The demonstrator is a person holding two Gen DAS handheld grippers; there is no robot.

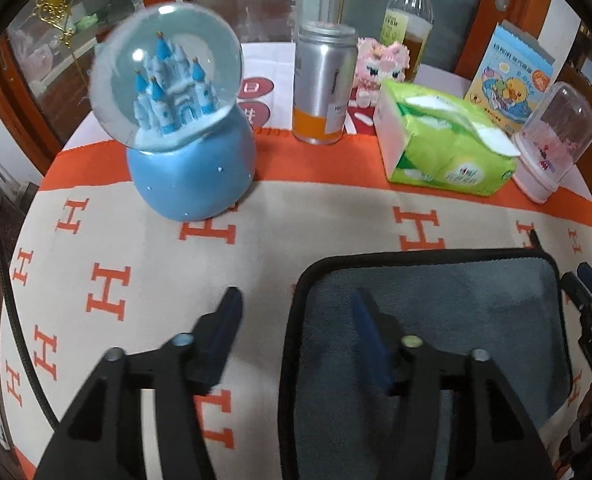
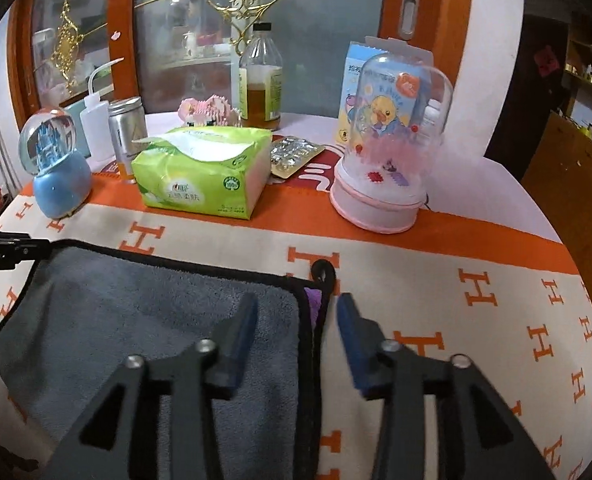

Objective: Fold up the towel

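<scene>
Towel (image 1: 456, 320) lies flat on the desk (image 1: 135, 240), my left tool (image 1: 296, 304) and right tool (image 2: 296, 308) both spread, each straddling a side edge to pinch it.

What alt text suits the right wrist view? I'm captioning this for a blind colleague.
An open right gripper hovers with its jaws either side of the right edge of a grey towel lying flat on an orange-and-cream tablecloth. Behind stand a green tissue pack, a snow globe and a pink-based dome.
</scene>
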